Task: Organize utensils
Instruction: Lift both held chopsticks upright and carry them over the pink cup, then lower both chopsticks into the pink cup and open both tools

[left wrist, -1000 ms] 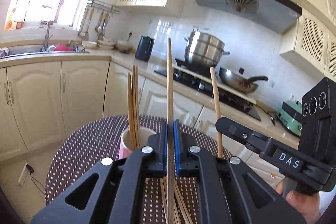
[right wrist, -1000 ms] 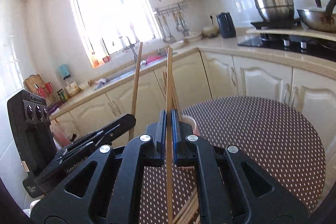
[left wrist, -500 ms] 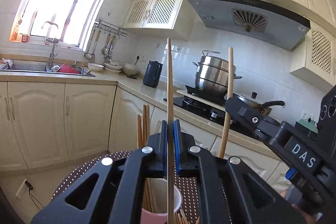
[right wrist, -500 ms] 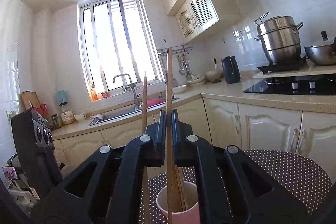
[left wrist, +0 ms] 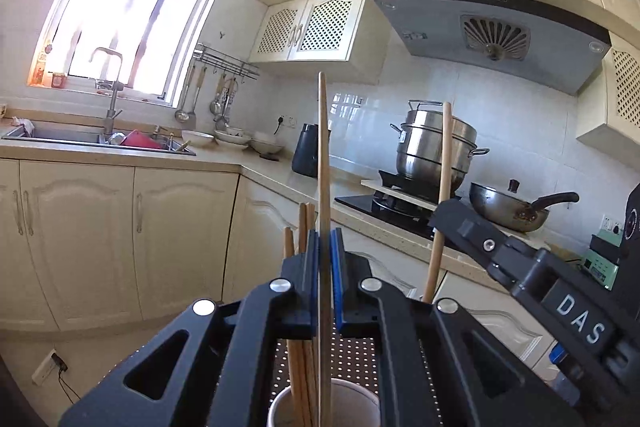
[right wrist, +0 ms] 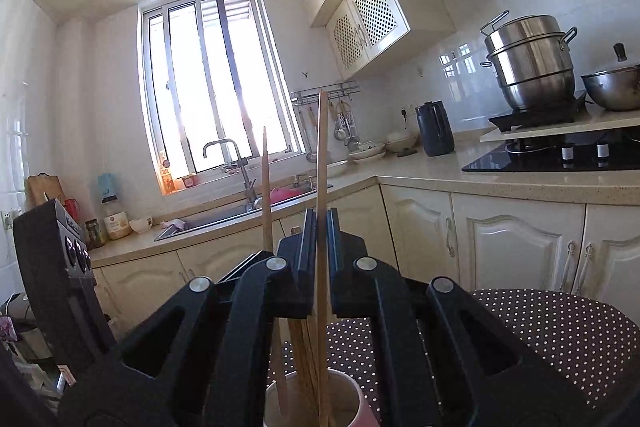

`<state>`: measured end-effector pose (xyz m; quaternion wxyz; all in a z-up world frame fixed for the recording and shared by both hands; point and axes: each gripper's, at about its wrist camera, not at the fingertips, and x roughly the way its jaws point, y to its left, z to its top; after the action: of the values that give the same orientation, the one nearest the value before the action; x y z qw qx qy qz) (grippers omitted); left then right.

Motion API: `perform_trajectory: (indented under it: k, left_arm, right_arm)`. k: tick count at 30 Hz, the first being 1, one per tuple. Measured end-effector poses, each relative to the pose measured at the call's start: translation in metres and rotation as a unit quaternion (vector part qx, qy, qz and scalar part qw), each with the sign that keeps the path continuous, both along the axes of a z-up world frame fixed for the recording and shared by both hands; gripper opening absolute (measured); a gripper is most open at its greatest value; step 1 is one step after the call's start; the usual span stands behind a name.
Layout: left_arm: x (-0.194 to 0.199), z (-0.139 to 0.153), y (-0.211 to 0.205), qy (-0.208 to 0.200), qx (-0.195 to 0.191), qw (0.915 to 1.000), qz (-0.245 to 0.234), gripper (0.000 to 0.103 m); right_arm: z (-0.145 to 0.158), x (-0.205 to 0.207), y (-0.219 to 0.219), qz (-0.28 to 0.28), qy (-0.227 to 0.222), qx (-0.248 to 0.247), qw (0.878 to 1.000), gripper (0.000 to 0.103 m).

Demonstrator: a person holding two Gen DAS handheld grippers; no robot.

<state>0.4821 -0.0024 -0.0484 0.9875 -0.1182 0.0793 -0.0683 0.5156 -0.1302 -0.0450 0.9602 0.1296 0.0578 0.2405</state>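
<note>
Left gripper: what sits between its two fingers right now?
One wooden chopstick, held upright with the left gripper shut on it, its lower end over the open cup that already holds other chopsticks. The left wrist view shows this.

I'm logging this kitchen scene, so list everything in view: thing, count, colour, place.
cup: one, pink outside and white inside, on the dotted table, below both grippers
chopsticks in cup: several, tan wood, standing upright
held chopsticks: two, tan, one upright in each gripper, lower ends in the cup
table: one, round, dark cloth with white dots
steamer pot: one, steel, on the stove
wok: one, steel, black handle, right of the pot
kettle: one, dark, on the counter
range hood: one, grey, over the stove
sink: one, steel, under the window
left hand-held gripper: black, blue pads, shut on a chopstick
right hand-held gripper: black, shut on a chopstick
</note>
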Motion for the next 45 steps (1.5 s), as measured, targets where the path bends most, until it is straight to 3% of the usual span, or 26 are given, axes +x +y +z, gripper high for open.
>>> perform_trajectory:
  k: [22,36,37,40,45]
  left_arm:
    - [-0.051,-0.036,0.003,0.043,0.037,0.9984,-0.006,0.006]
    - [-0.068,-0.051,0.006,0.064,0.055,0.9964,-0.011,0.007]
    - [-0.069,-0.051,0.006,0.062,0.058,0.9963,-0.009,0.009]
    - [-0.073,-0.049,0.006,0.058,0.062,0.9964,-0.004,0.030]
    - [-0.083,-0.047,0.008,0.044,0.076,0.9960,0.014,0.033]
  right_arm:
    - [-0.023,-0.054,0.005,0.008,0.016,-0.080,0.997,0.006]
    - [-0.045,-0.062,0.012,0.006,0.046,-0.103,0.994,0.006]
    - [-0.046,-0.062,0.013,0.006,0.046,-0.105,0.993,0.006]
    - [-0.047,-0.061,0.013,0.005,0.051,-0.108,0.993,0.006]
    - [-0.051,-0.059,0.014,0.003,0.058,-0.107,0.993,0.006]
